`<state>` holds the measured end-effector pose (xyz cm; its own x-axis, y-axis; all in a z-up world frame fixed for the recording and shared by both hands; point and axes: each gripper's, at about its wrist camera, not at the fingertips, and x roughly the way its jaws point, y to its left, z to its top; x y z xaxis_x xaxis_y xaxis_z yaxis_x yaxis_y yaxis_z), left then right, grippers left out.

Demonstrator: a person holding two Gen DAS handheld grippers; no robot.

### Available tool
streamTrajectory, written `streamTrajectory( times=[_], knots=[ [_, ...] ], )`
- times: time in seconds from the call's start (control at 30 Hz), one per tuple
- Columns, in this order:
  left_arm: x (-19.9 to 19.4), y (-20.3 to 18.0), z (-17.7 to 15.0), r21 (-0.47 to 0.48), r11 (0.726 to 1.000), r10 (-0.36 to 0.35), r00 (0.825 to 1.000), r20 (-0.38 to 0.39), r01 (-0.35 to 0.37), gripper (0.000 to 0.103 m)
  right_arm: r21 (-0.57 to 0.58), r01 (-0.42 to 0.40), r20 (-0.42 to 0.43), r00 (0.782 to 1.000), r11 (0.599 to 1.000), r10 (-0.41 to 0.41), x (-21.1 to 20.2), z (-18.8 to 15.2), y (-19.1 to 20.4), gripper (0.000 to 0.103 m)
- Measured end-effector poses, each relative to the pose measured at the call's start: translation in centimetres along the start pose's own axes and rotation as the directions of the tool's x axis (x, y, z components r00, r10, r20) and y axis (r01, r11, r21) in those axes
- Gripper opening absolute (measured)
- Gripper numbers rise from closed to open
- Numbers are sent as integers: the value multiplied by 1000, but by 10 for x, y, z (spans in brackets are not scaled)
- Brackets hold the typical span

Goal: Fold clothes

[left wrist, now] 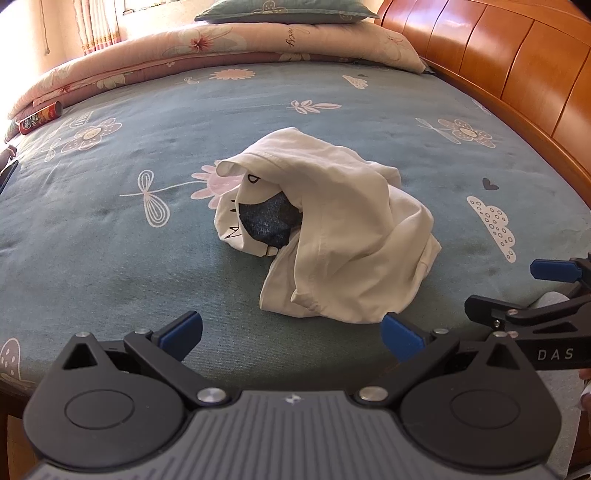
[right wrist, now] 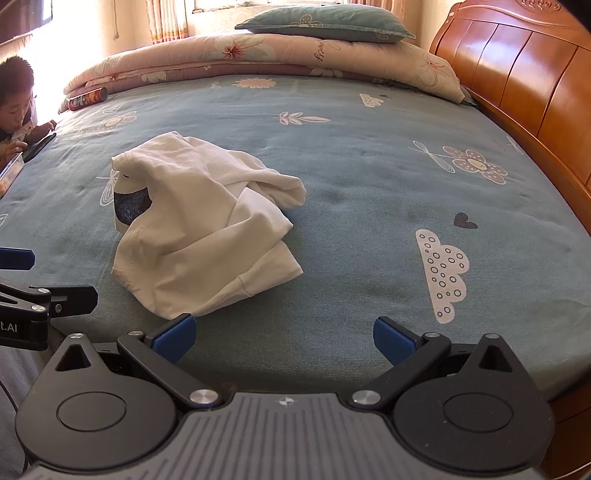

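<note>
White shirt (left wrist: 332,236) lies in a crumpled heap near the middle of the bed (left wrist: 332,110), a little toward the near edge, with a dark blue print (left wrist: 269,221) showing inside a fold on its left side. Nothing is folded yet, so the task seems to be at its very start: the garment must first be opened and spread flat before any fold can be made.

The left gripper (left wrist: 291,332) hovers just in front of the near hem, its blue pads wide apart and holding nothing. The right gripper (right wrist: 284,334) is also spread open and empty, and it hangs over the bare sheet to the right of the heap. In the left wrist view it shows at the right edge.

The next move probably calls for each tong to find a separate edge or corner of the cloth (the hem near the left gripper looks like the easiest one) and to pinch only one layer, then pull outward. The layers overlap, so catching two at once is a risk.

The sheet is blue-green with flowers and clouds and looks soft. At the far side lie a folded pink quilt (right wrist: 258,59) and a pillow (right wrist: 325,22), and a wooden headboard (right wrist: 517,74) runs along the right. A red snack can (right wrist: 88,99) rests at the far left, and a person (right wrist: 16,107) leans at the left edge of the bed.
</note>
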<state>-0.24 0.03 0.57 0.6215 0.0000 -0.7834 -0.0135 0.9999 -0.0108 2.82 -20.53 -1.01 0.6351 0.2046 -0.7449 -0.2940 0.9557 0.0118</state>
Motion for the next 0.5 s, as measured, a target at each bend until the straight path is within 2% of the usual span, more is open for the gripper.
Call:
streamTrajectory(
  times=[0.5],
  knots=[
    [0, -3, 0, 18, 1000, 24, 1000, 13, -24, 102, -1, -6, 16, 1000, 1000, 6, -2, 1, 2, 103]
  ],
)
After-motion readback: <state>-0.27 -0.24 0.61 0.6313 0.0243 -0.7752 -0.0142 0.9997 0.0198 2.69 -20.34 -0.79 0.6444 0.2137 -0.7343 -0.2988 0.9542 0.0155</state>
